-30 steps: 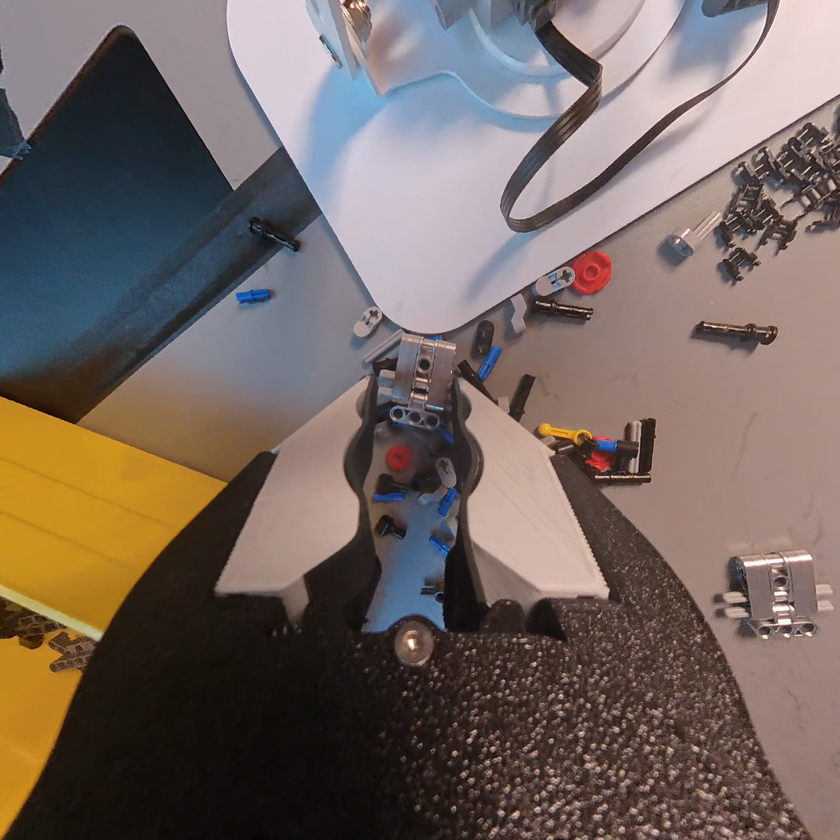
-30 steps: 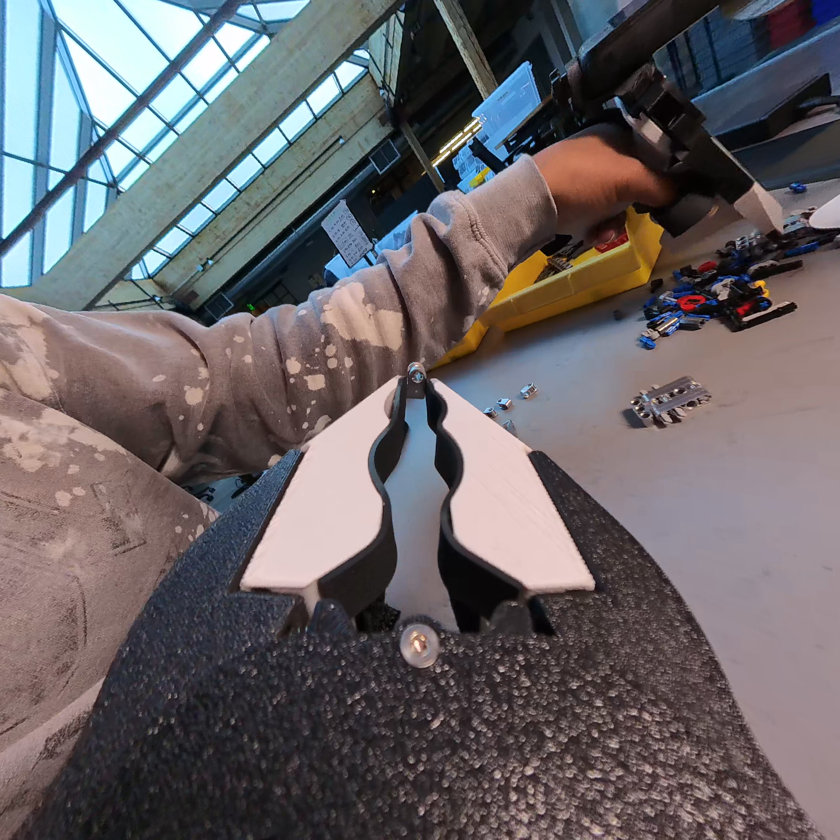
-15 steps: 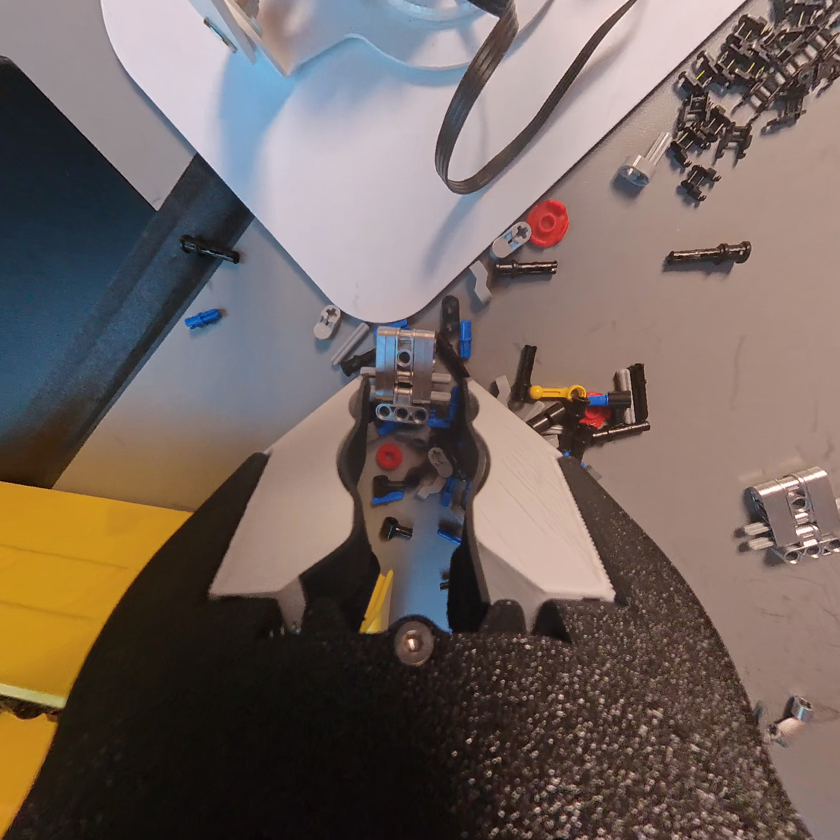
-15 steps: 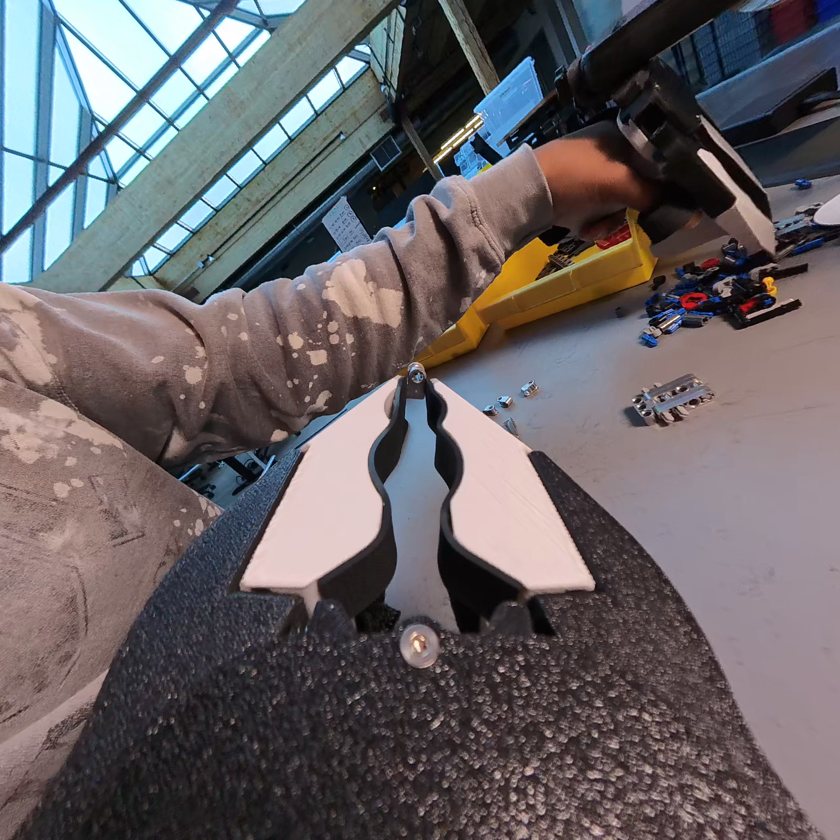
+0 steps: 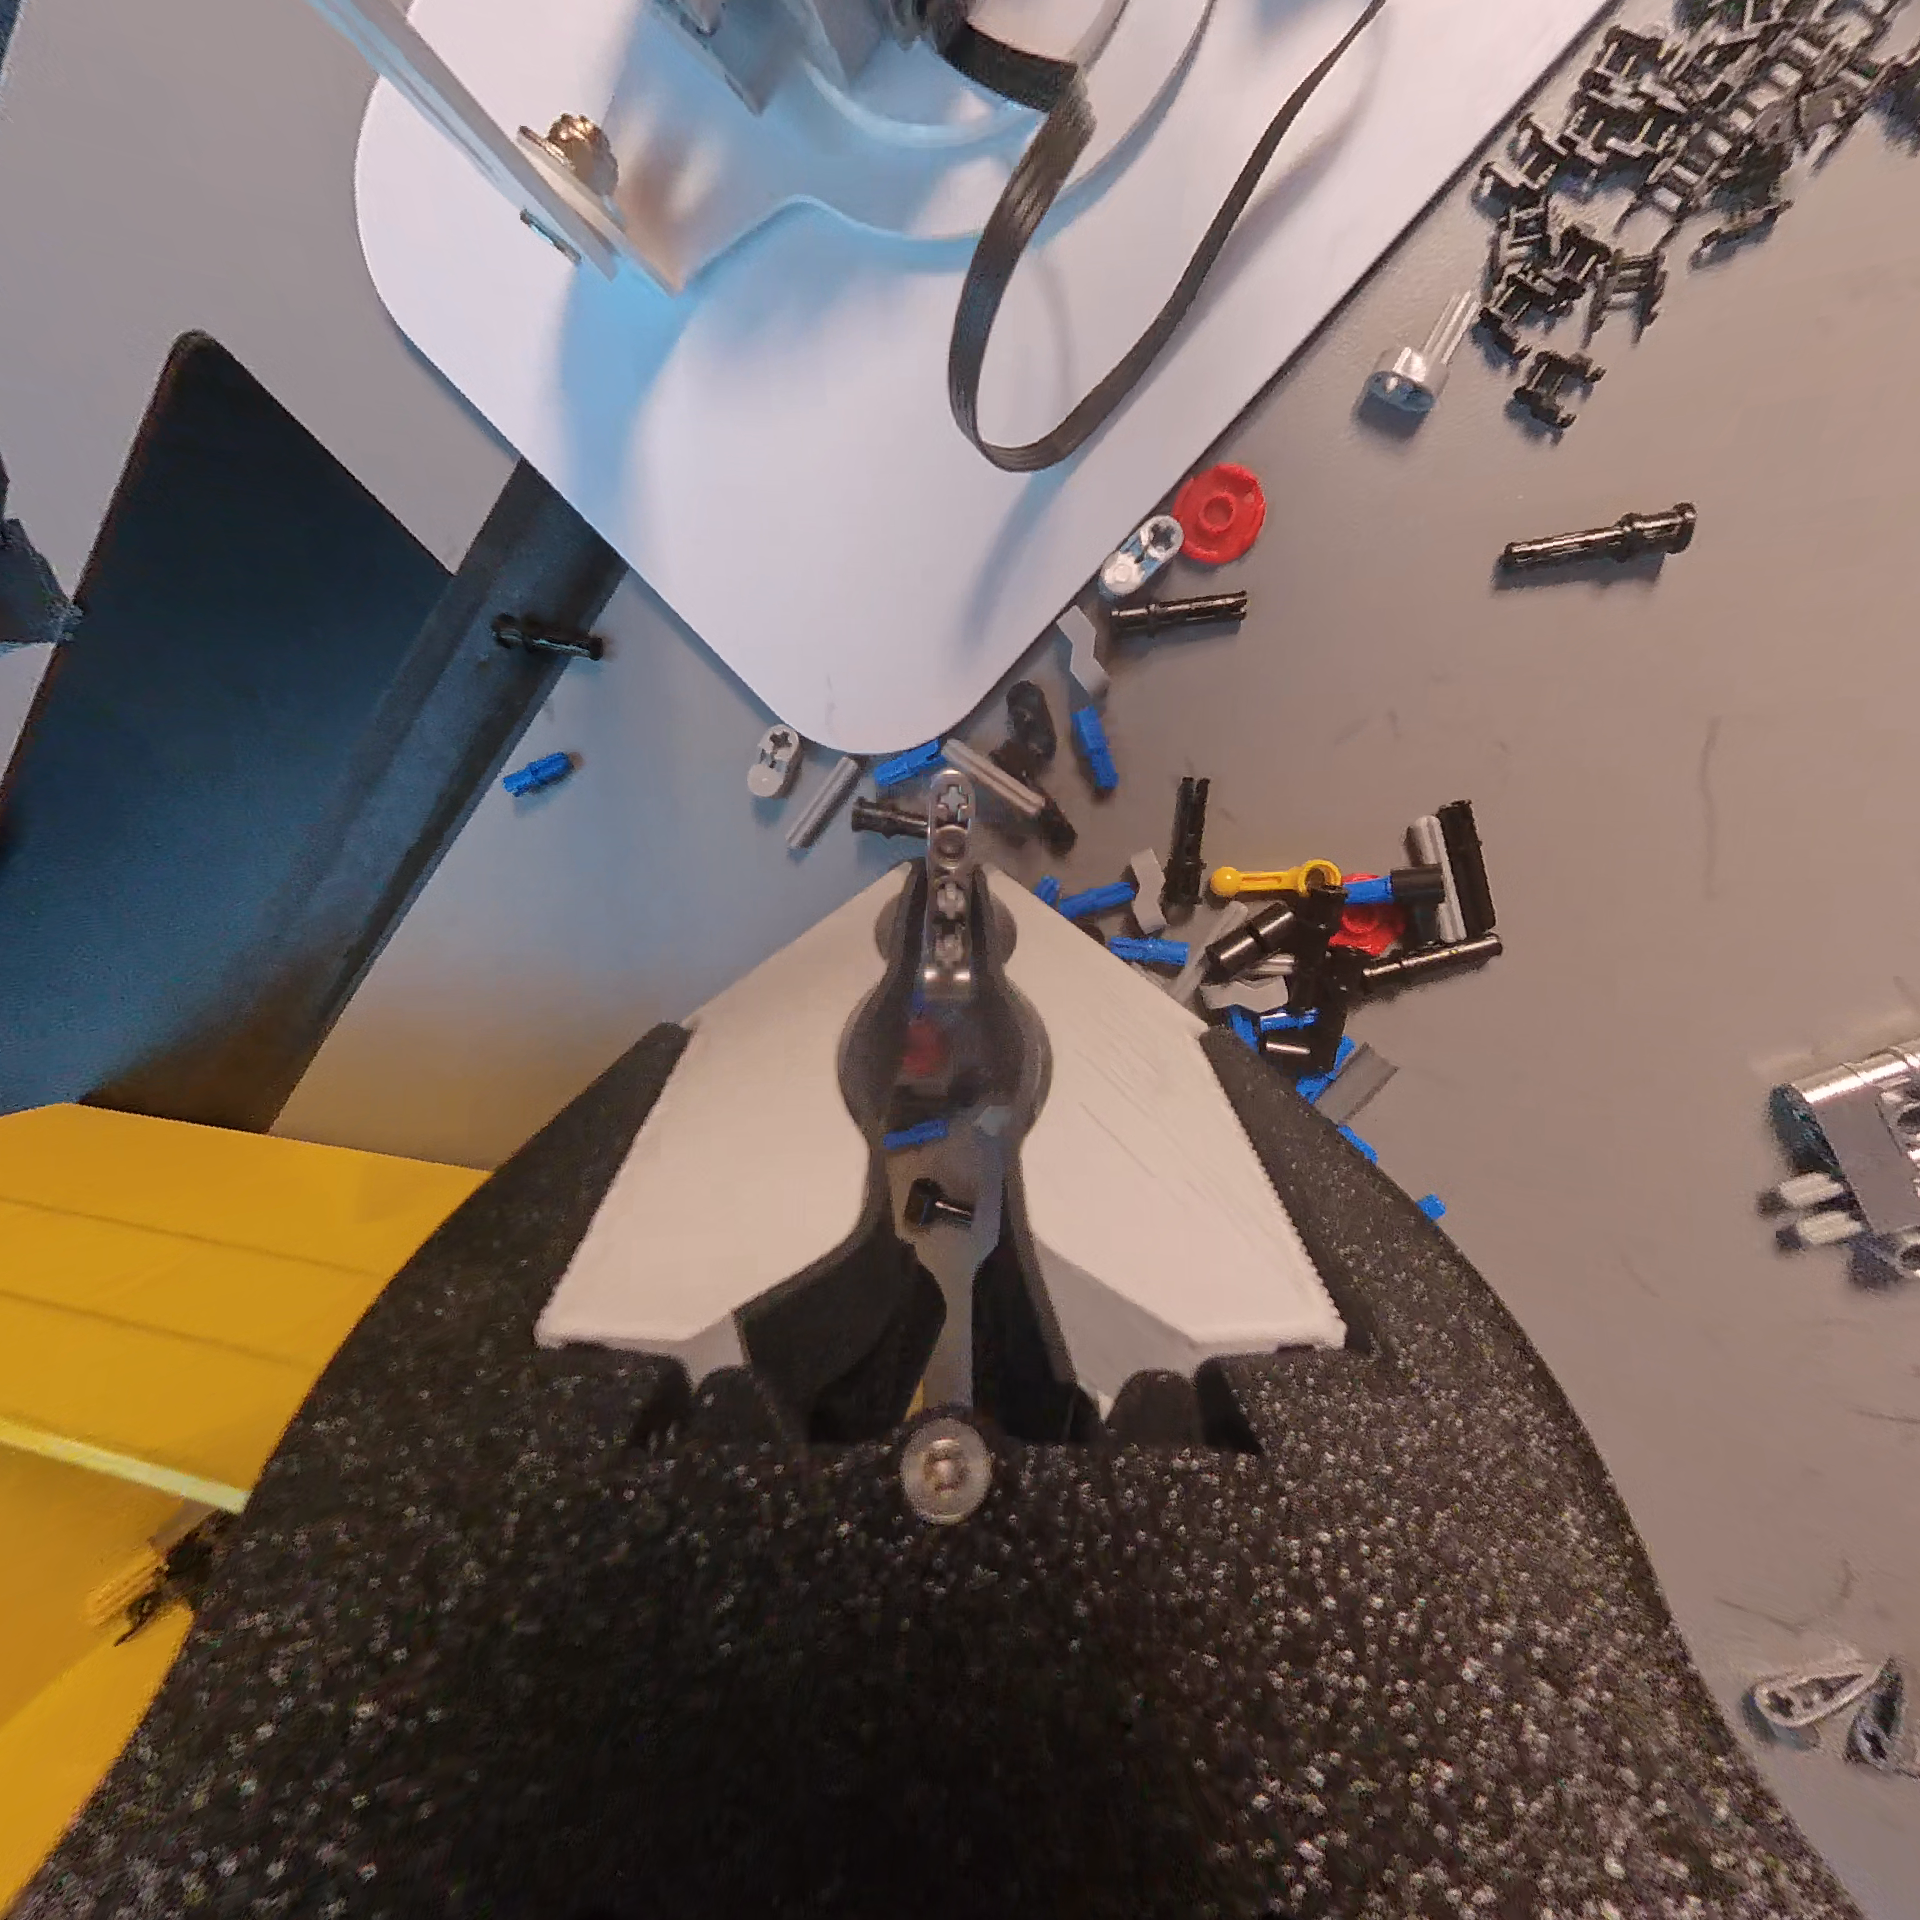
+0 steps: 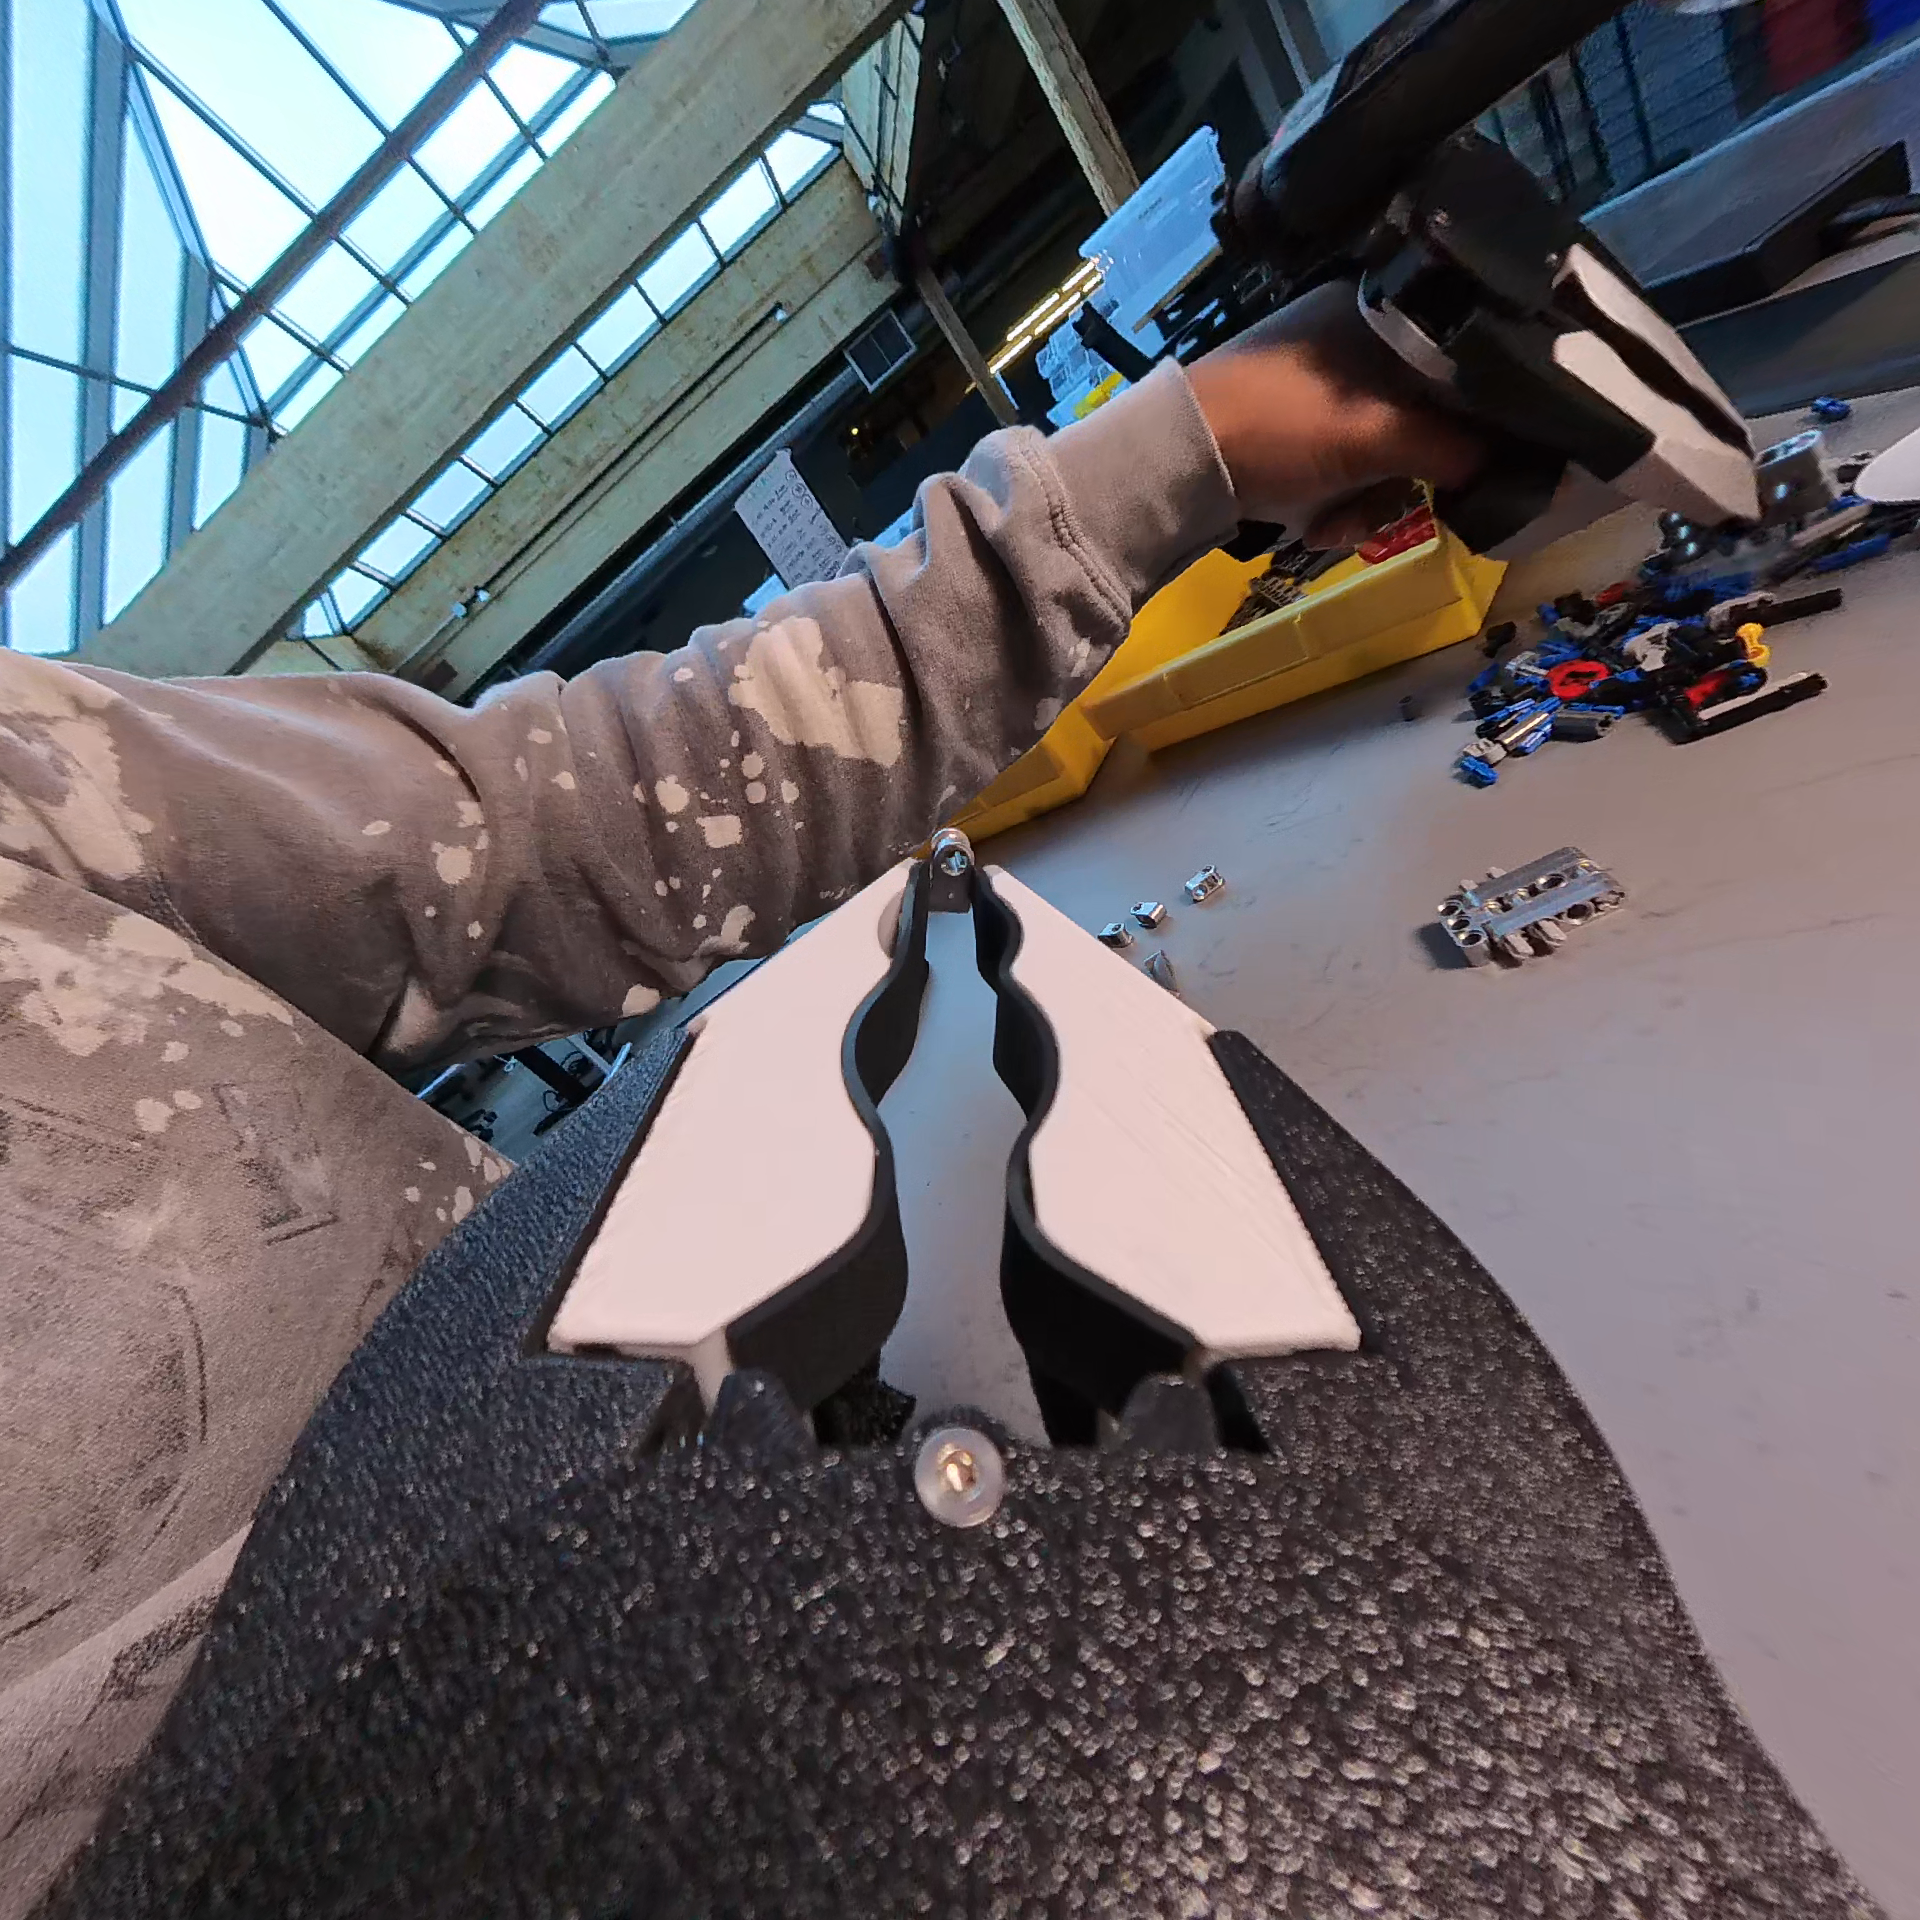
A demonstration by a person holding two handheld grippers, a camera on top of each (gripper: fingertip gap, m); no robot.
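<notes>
My left gripper [image 5: 948,883] is shut on a grey holed building piece [image 5: 951,831]. The piece shows edge-on and sticks out past the fingertips, above a scatter of small blue, black and red pins [image 5: 1299,935] on the grey table. In the right wrist view the left gripper [image 6: 1756,499] hangs over that scatter [image 6: 1621,675] with the grey piece [image 6: 1792,468] at its tips. My right gripper [image 6: 948,883] is low over the table, shut on a small silver-grey piece [image 6: 951,857].
A white plate [image 5: 779,468] with a black flat cable [image 5: 1039,312] lies beyond the pins. A yellow bin [image 5: 156,1299] is at left, a grey block [image 5: 1860,1153] at right, and black links [image 5: 1662,135] far right. A grey frame piece [image 6: 1527,904] lies near a sleeve [image 6: 623,779]. The gap from one gripper's tips to the other's is roughly 30 cm.
My left gripper has risen from the scatter with the grey piece, which has turned from face-on to edge-on between narrower jaws. The right gripper has stayed still.
</notes>
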